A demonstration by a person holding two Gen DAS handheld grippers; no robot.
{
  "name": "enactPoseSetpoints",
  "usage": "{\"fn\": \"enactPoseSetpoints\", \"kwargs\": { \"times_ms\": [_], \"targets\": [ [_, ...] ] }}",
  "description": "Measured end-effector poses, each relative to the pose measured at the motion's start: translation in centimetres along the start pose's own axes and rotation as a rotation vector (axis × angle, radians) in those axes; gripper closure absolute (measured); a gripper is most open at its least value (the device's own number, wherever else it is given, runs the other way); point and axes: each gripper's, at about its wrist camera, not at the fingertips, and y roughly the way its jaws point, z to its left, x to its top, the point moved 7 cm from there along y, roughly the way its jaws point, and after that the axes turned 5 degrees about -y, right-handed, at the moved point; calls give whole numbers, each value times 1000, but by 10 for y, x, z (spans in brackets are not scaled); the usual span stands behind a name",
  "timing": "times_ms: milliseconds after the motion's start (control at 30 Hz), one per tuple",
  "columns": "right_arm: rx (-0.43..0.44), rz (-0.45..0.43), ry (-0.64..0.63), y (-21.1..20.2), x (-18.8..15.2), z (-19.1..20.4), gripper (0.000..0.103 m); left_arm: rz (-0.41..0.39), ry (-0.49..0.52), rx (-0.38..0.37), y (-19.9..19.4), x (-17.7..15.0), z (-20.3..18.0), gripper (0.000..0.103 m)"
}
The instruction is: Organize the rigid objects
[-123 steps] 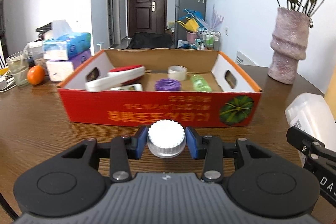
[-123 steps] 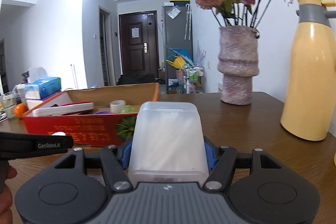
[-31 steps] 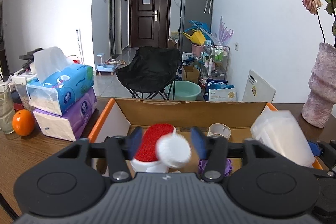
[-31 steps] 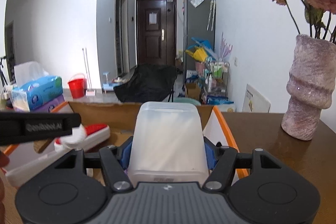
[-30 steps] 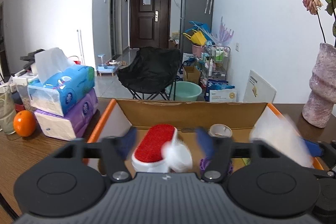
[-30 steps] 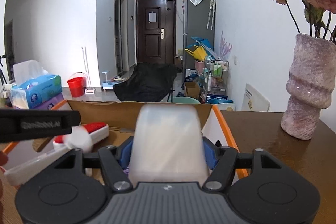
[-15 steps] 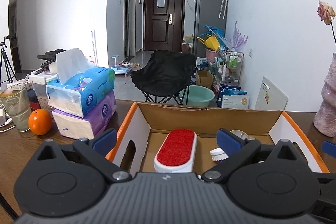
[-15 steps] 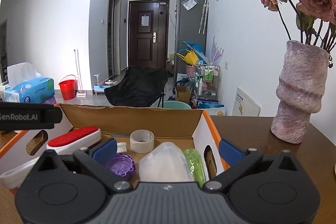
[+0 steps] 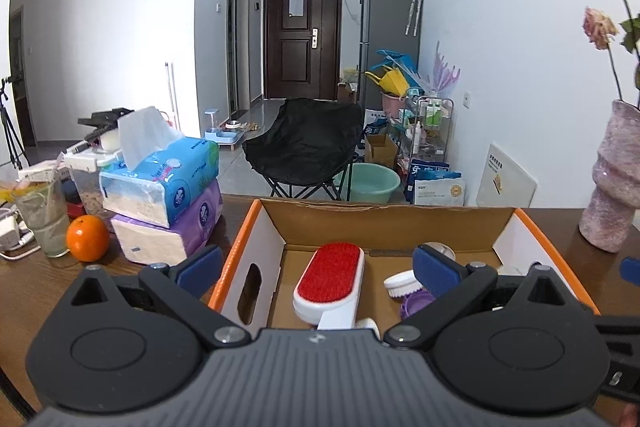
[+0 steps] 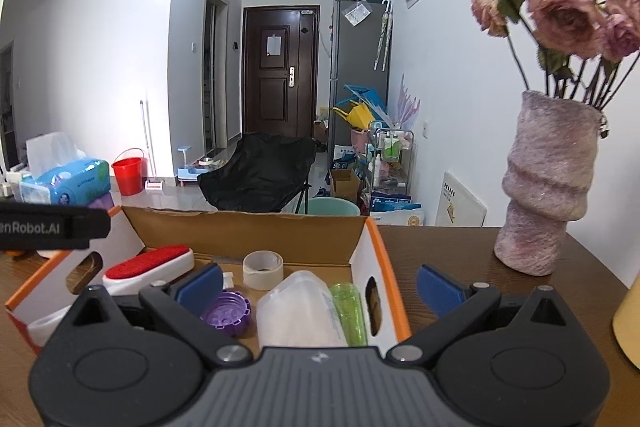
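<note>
Hovering over the cardboard box (image 10: 248, 231), the left gripper (image 9: 318, 267) and right gripper (image 10: 320, 285) had just spread their fingers wide and empty, the white cap (image 9: 400, 283) and translucent container (image 10: 298, 311) lay inside, sorting seemingly almost done.

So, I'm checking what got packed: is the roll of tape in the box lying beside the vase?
No, the tape lies inside the box, while the vase stands outside it on the table.
</note>
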Motion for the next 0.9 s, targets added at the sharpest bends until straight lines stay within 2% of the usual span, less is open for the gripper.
{"fn": "enactPoseSetpoints", "kwargs": {
  "times_ms": [400,900],
  "targets": [
    [-55,-17,30,-75,-2,-20,0,-18,25,-21,-72,-8,7,0],
    [-66,-61,52,-187,-19,-27,0,-51,41,-66,-180,-30,13,0]
  ]
}}
